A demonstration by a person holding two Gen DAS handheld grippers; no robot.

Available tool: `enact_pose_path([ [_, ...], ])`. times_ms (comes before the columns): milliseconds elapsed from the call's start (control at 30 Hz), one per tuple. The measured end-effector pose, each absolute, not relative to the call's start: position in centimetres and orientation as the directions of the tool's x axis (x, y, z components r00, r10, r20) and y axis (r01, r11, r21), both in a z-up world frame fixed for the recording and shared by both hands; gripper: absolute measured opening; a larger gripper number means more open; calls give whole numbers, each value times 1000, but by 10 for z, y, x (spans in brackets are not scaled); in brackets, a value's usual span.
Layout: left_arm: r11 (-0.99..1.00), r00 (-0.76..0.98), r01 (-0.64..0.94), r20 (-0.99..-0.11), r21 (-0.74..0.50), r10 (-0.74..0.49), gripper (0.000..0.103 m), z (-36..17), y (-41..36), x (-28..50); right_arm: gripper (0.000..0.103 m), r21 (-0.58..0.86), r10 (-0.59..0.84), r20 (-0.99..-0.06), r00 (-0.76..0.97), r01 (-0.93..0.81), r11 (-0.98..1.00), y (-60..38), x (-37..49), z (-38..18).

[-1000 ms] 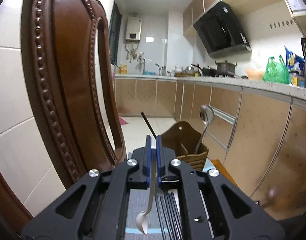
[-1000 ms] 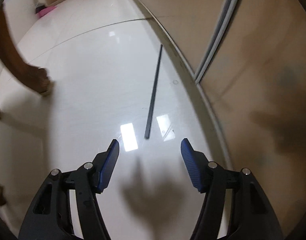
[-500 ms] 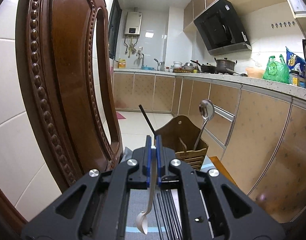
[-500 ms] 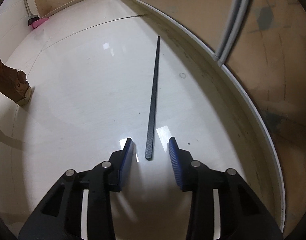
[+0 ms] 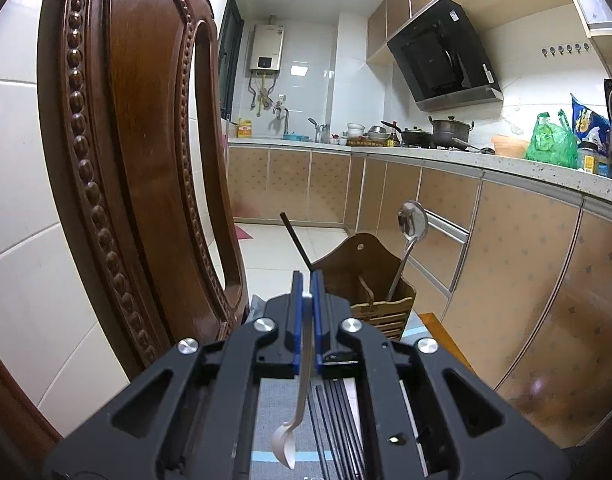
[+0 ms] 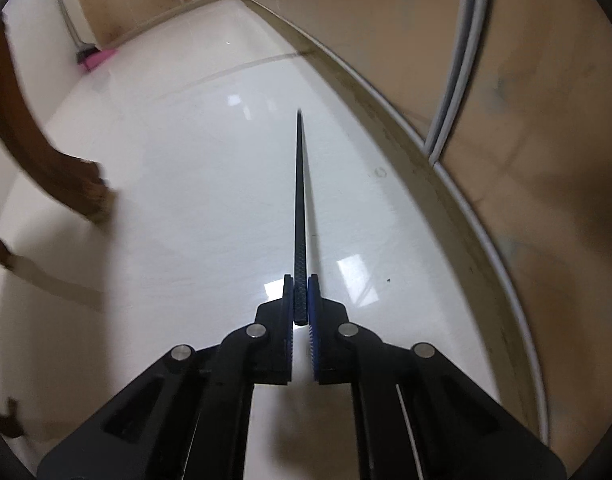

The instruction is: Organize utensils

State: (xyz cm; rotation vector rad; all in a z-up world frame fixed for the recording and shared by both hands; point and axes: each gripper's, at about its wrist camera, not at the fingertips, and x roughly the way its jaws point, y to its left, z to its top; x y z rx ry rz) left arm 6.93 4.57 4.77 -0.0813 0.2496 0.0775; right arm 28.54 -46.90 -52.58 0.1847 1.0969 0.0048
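Observation:
My left gripper (image 5: 306,280) is shut on a small metal spoon (image 5: 295,412); its handle is pinched between the blue pads and its bowl hangs down toward the camera. Ahead stands a wooden utensil holder (image 5: 370,284) with a large metal spoon (image 5: 410,240) and a black chopstick (image 5: 295,244) in it. Several black chopsticks (image 5: 342,420) lie on a grey cloth below the gripper. In the right wrist view my right gripper (image 6: 300,282) is shut on the near end of one black chopstick (image 6: 300,200), which points away over the white tiled floor.
A carved wooden chair back (image 5: 137,168) rises close on the left. Kitchen cabinets (image 5: 506,248) and a counter with pots and bags run along the right. In the right wrist view a chair leg (image 6: 65,176) is at left and the cabinet base (image 6: 446,208) at right.
My right gripper moved in around the chopstick's near end on the floor and closed on it. My left gripper kept its hold on the small spoon and barely moved.

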Motion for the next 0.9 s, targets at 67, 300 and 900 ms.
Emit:
enact_pose_path([
  [67,994,968,-87,-243,-71,67,4,50,46,66,7,174,126,-864,487,54,983,-466,269,-492],
  [300,994,975,-94,-205,-50,82,4,63,49,47,6,283,222,-771,597,8,959,-474,201,-347],
  [900,997,979,-45,-200,-57,33,4,76,56,3,61,151,157,-914,375,-46,988,-471,87,-283],
])
